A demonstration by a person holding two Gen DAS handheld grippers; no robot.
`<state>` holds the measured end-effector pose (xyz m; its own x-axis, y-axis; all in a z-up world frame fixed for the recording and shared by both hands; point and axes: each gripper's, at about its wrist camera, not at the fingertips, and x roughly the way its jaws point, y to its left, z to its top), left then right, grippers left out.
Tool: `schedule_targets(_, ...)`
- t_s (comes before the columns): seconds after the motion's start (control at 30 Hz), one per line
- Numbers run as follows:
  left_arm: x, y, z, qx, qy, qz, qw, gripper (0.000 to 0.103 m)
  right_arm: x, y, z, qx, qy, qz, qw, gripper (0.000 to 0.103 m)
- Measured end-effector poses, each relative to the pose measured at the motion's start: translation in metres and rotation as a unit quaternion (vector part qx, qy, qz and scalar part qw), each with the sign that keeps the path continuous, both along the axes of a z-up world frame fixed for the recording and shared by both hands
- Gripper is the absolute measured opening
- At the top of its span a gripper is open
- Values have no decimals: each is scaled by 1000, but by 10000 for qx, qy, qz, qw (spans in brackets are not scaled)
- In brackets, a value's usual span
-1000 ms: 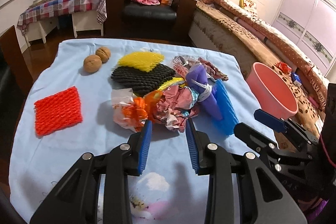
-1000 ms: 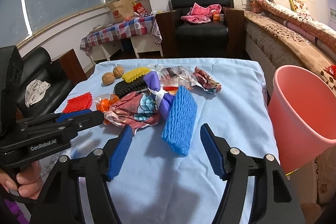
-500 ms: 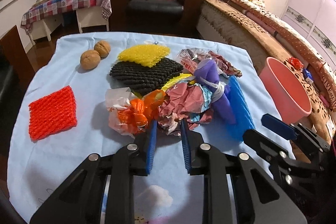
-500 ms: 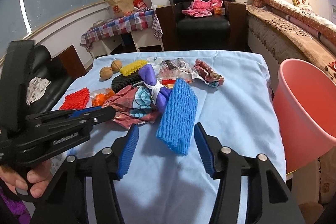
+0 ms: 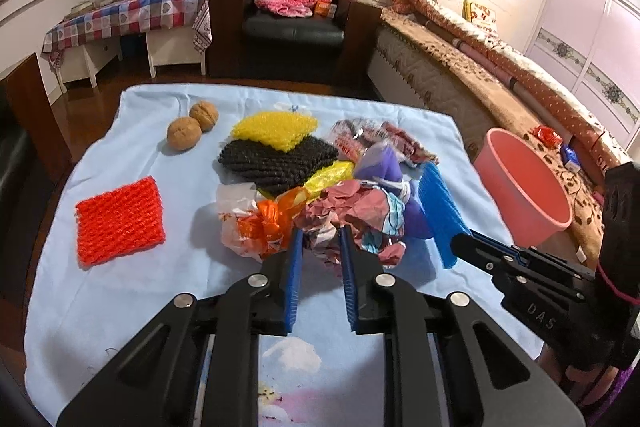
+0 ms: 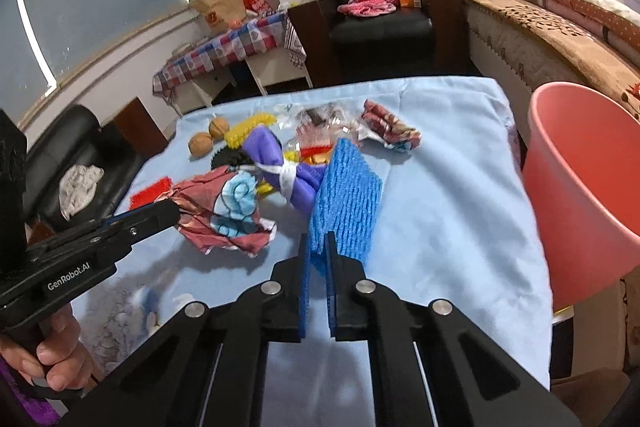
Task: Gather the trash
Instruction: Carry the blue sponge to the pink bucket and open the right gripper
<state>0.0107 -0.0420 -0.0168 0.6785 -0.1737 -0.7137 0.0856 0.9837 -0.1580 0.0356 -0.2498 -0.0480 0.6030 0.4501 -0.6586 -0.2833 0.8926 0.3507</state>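
A heap of trash lies on the light blue tablecloth [image 5: 132, 291]. My left gripper [image 5: 320, 241] is closing, and its blue pads pinch the near edge of a crumpled pink wrapper [image 5: 352, 207]. An orange wrapper [image 5: 260, 227] lies just left of it. My right gripper [image 6: 318, 247] is shut on the near edge of a blue foam net [image 6: 348, 195], which stands tilted up from the cloth. The left wrist view shows the blue foam net [image 5: 440, 207] at the right gripper's tip [image 5: 460, 241]. A pink bucket [image 6: 580, 167] stands off the table's right edge.
A red foam net [image 5: 120, 219], a black net [image 5: 272, 159], a yellow net [image 5: 276, 127] and two walnuts [image 5: 184, 133] lie further out. A purple tied bag [image 6: 272, 155] and a patterned wrapper [image 6: 390, 131] sit behind the blue net. Armchair and bed lie beyond.
The left jaws have narrowed and moved forward onto the pink wrapper. The right jaws have closed from wide open onto the blue foam net's near edge.
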Motion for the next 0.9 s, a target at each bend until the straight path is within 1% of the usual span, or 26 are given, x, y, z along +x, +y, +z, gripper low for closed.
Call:
schedule_targets(0.17, -8, -6, 23, -82, -266, 2, 9996, 18, -9, -22, 20, 257, -227, -157, 9993, 6)
schedule_targets(0.27, -10, -17, 39, -129, -428, -109, 9989, 18, -15, -38, 29, 354, -325, -279, 9985, 6)
schedule_targets(0.37, -9, -32, 49, -106, -544, -255, 9981, 18, -19, -56, 37, 428, -408, -456, 9972, 6)
schedule_targets(0.6, 5, -86, 70, -143, -722, -723, 9947, 18, -26, -111, 51, 523, -540, -1033, 9918, 6)
schedule_targets(0.7, 12, -108, 76, -144, -791, -889, 9928, 18, -23, -141, 55, 526, -587, -1337, 9879, 6)
schedule_targets(0.8, 21, -138, 79, -92, -832, -1087, 9906, 18, -24, -168, 56, 511, -597, -1605, 9839, 6)
schedule_targets(0.9, 27, -163, 76, -24, -832, -1253, 9886, 18, -21, -190, 53, 535, -527, -1802, 9808, 6)
